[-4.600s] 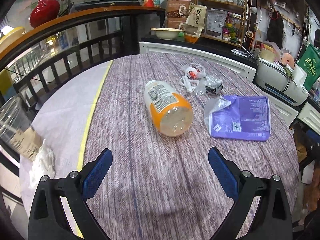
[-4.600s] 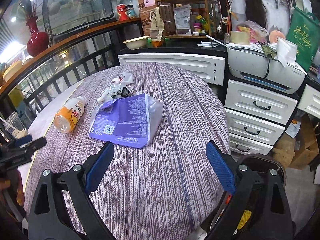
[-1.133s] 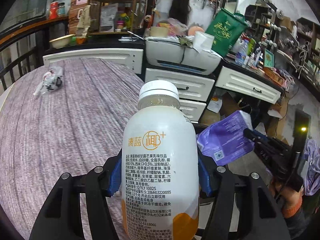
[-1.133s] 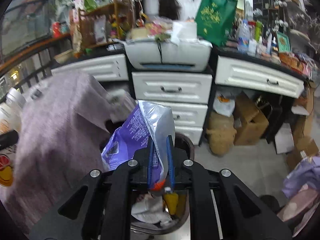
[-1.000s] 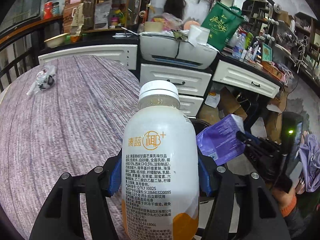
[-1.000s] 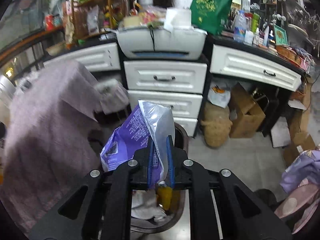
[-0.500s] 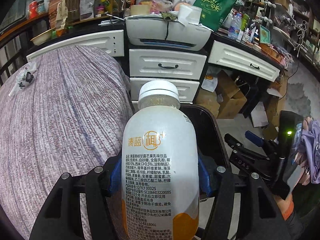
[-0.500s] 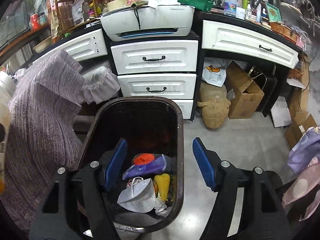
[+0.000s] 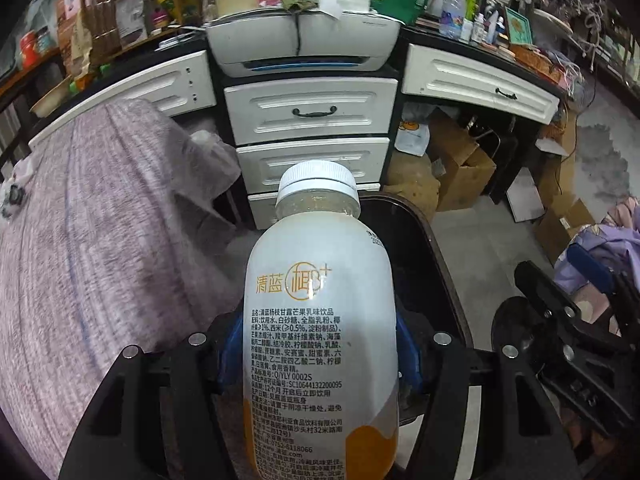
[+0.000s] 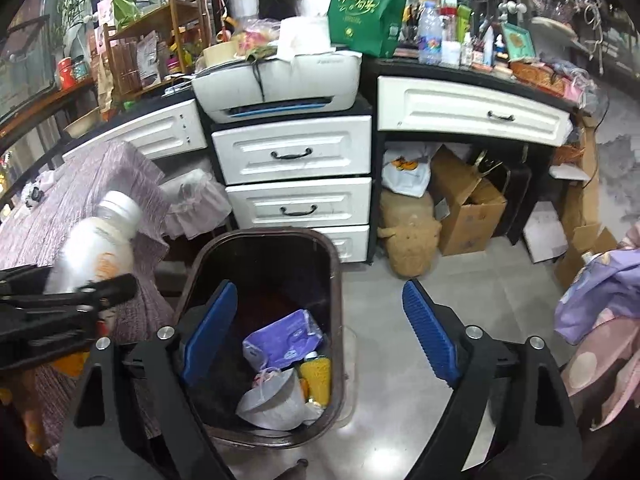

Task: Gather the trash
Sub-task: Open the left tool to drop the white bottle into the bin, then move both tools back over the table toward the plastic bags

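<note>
My left gripper [image 9: 320,354] is shut on a white and orange drink bottle [image 9: 320,320] with a white cap, held over the near edge of the dark trash bin [image 9: 444,264]. The bottle also shows at the left of the right wrist view [image 10: 96,252]. My right gripper [image 10: 320,328] is open and empty above the bin [image 10: 338,280]. The purple snack bag [image 10: 282,342] lies inside the bin on other trash. A small clump of plastic wrappers [image 9: 12,196] lies on the table at the far left.
The round table with a purple striped cloth [image 9: 80,260] is at the left. White drawers [image 10: 296,176] and a printer [image 10: 280,80] stand behind the bin. Cardboard boxes [image 10: 464,200] sit on the floor to the right.
My right gripper opened and dropped the purple bag into the bin, then drew back a little. My left gripper carried the bottle off the table to above the bin.
</note>
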`<action>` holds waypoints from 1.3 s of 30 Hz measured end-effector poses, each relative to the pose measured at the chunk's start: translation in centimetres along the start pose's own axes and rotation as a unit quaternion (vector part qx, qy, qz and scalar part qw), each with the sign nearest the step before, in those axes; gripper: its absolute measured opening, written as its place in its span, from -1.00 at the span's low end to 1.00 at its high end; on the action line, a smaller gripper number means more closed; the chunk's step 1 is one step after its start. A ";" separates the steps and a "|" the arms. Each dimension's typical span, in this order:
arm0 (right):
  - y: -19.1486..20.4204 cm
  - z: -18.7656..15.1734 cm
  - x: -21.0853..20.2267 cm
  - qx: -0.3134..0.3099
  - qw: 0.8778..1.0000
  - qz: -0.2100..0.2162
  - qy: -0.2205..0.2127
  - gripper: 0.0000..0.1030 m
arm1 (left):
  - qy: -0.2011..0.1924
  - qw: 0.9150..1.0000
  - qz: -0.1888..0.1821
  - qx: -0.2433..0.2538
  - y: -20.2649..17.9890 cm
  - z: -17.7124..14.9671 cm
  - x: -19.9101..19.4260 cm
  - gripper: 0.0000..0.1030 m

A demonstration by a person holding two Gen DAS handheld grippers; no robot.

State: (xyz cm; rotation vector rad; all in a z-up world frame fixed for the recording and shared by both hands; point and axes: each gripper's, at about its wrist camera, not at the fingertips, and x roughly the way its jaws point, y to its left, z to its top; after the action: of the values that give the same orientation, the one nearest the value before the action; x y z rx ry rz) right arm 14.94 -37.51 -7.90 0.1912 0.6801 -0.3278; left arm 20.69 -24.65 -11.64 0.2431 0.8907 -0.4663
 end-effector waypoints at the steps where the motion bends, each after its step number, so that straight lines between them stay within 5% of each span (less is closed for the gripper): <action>1: -0.1 0.0 -0.2 -0.001 1.000 -0.004 -0.003 0.67 | 0.000 1.000 -0.001 0.010 -0.7 0.1 0.2 0.18; 5: -0.4 0.0 -0.8 -0.012 1.000 -0.026 -0.012 0.68 | 0.015 0.999 -0.022 0.024 -2.6 0.3 1.9 0.18; 16: -1.9 -0.5 -0.3 -0.009 0.997 -0.081 0.006 0.71 | 0.066 0.997 -0.002 0.029 -3.8 0.7 6.2 0.19; 21: -2.3 -0.7 0.0 -0.004 0.996 -0.085 0.011 0.73 | 0.066 0.998 0.004 0.026 -3.6 0.7 6.3 0.58; 29: -2.9 -0.7 0.0 0.010 0.996 -0.083 0.009 0.76 | 0.056 0.998 0.008 0.013 -2.5 0.5 3.9 0.63; 39: -2.4 -0.5 -0.2 0.022 0.999 -0.046 0.014 0.77 | -0.024 1.000 0.014 -0.012 0.6 -0.6 -3.9 0.79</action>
State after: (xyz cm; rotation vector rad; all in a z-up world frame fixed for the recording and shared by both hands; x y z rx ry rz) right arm 13.65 -39.53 -8.32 0.2062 0.7107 -0.4288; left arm 18.44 -22.76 -8.90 0.2225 0.8452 -0.4334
